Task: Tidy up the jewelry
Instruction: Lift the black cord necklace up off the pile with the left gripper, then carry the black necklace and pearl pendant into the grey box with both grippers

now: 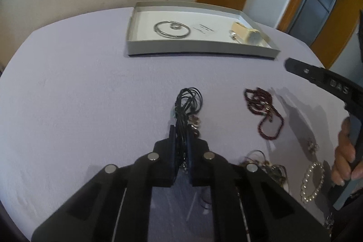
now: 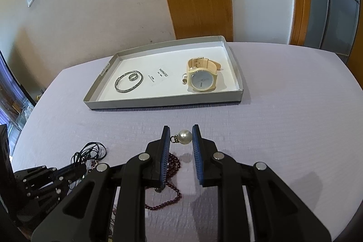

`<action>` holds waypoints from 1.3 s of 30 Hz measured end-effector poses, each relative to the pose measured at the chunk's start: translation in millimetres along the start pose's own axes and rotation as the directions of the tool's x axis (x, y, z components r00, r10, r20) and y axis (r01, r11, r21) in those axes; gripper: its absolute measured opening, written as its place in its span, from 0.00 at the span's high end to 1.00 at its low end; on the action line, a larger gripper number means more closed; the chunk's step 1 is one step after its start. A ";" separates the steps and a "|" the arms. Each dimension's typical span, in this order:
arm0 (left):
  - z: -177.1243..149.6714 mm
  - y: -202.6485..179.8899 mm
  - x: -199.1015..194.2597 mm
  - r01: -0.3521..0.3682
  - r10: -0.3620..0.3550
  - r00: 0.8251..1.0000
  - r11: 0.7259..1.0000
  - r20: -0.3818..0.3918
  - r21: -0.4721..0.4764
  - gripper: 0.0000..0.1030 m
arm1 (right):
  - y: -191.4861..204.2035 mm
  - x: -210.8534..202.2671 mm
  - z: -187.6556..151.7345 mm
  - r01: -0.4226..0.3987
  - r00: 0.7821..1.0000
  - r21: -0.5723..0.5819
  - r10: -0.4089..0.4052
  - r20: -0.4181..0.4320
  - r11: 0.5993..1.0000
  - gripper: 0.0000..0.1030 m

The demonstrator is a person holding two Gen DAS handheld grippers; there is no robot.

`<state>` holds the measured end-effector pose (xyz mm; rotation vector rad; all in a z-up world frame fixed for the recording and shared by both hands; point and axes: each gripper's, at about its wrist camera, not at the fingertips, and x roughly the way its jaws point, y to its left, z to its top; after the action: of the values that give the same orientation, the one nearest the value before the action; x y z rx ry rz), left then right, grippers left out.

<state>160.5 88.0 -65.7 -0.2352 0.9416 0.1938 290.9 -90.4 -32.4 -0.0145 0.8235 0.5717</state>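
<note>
My left gripper (image 1: 181, 128) is shut on a black cord necklace (image 1: 189, 101) with beads, its loops sticking out past the fingertips; it also shows in the right wrist view (image 2: 90, 151). My right gripper (image 2: 181, 134) is shut on a pearl earring (image 2: 184, 137), held above the table between the blue pads. A grey tray (image 2: 158, 103) at the back holds a silver bangle (image 2: 128, 81), a ring (image 2: 133, 77), a cream watch (image 2: 202, 78) and a second pearl earring (image 2: 185, 78). The tray also shows in the left wrist view (image 1: 192, 52).
On the lilac tablecloth lie a dark red bead necklace (image 1: 265, 115), a pearl bracelet (image 1: 313, 183), a small earring (image 1: 312, 146) and a tangle of chains (image 1: 267, 165). The red necklace (image 2: 170, 176) lies under my right gripper. A wall and wooden door stand behind.
</note>
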 end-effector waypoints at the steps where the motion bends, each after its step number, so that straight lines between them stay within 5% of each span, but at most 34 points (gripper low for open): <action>1: 0.3 1.6 0.2 0.003 -0.003 1.000 1.000 -0.003 -0.004 0.92 | -0.4 -0.3 0.0 0.001 1.000 0.000 -0.001 0.002 1.000 0.80; 20: 39.8 13.8 -44.0 0.025 -0.022 0.991 1.000 0.135 -0.017 0.92 | -0.6 -3.1 0.8 -0.006 1.000 -0.002 0.006 0.011 1.000 0.80; 39: 102.8 -4.3 -32.9 -0.015 0.016 0.985 1.000 0.174 -0.005 0.92 | 4.3 4.5 38.2 -0.025 0.997 -0.020 0.026 0.069 0.999 0.80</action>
<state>222.3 110.8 19.8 -0.2110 0.7700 0.2272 317.5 -75.9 -8.3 -0.0019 0.7513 0.6012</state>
